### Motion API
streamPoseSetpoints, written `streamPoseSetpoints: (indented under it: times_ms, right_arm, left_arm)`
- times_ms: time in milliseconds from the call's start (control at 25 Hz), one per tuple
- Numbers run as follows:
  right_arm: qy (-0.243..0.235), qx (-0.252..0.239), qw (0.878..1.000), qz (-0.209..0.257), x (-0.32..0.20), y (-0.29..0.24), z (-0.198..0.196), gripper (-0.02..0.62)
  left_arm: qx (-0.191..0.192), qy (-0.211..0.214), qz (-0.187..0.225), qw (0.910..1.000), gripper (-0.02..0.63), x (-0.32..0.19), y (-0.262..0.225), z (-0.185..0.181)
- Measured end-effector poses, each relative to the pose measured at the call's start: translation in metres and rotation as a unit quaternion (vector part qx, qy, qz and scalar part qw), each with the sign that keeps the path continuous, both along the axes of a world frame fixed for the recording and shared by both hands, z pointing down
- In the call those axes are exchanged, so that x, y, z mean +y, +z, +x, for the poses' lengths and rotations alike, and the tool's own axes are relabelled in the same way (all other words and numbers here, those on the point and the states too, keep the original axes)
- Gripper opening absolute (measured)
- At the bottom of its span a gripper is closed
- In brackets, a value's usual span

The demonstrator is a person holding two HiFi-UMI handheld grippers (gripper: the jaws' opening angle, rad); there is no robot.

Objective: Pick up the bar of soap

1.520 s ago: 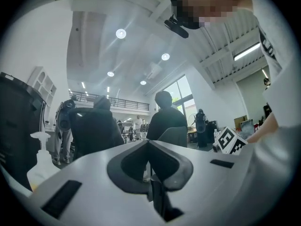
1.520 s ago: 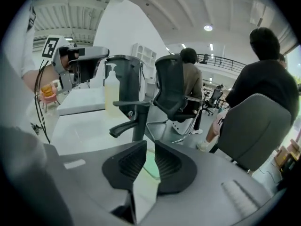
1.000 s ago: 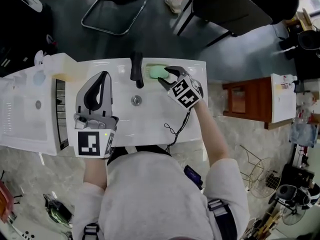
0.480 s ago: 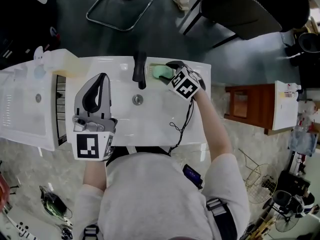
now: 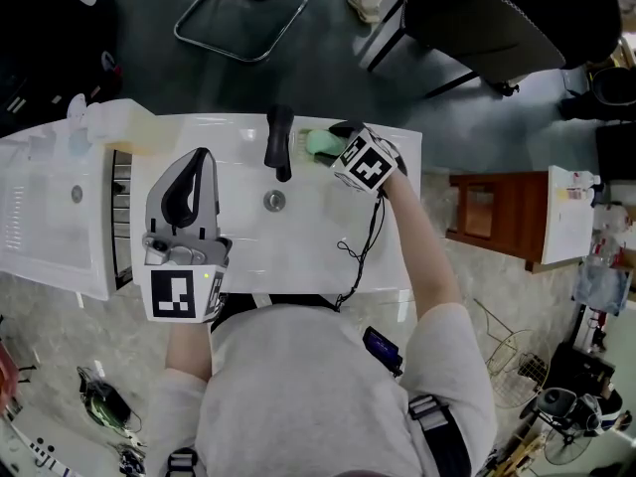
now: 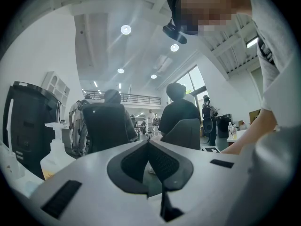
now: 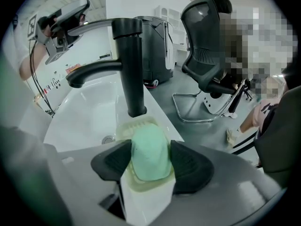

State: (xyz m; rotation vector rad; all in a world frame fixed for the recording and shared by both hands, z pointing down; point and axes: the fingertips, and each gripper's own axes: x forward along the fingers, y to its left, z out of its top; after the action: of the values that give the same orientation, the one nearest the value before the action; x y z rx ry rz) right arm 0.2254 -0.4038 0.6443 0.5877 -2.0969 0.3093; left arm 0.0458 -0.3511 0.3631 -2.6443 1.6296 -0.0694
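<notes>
The pale green bar of soap [image 7: 149,153] lies in a translucent soap dish [image 7: 139,122] on the sink's back rim, just right of the black faucet [image 7: 129,65]. My right gripper [image 7: 150,147] is lowered over it, one black pad on each side of the bar, and its jaws are opening. From the head view the soap [image 5: 318,143] shows partly under that right gripper [image 5: 330,145]. My left gripper [image 5: 203,155] rests over the left of the basin, jaws shut on nothing; its tips meet in the left gripper [image 6: 148,142] view.
The white sink [image 5: 308,237] has a drain [image 5: 274,200] at its middle and a slotted rack [image 5: 120,217] at its left. A thin black cable [image 5: 356,251] trails across the basin. Office chairs [image 5: 497,18] stand behind the counter, and a brown cabinet [image 5: 487,212] stands to the right.
My right gripper has moved forward and down onto the soap dish, and its jaws now flank the bar. The left gripper has held its place.
</notes>
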Motion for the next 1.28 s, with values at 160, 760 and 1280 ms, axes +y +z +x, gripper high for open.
streamPoseSetpoints:
  times_ms: [160,760,1280]
  right_arm:
    - [0.005,-0.001,1.000,-0.001,0.000,0.000,-0.001,0.272]
    - [0.021,0.023,0.996,0.084,-0.012,0.003,-0.001,0.304]
    - [-0.062,0.119,0.978,0.160,-0.005,-0.001,-0.007,0.284]
  left_arm:
    - [0.004,-0.001,0.001,1.0000,0.008,-0.001,0.000,0.000]
    - [0.006,-0.011,0.007,0.9999,0.008,0.000,-0.003,-0.007]
    - [0.006,-0.018,0.007,0.9998,0.008,0.001,-0.004,-0.012]
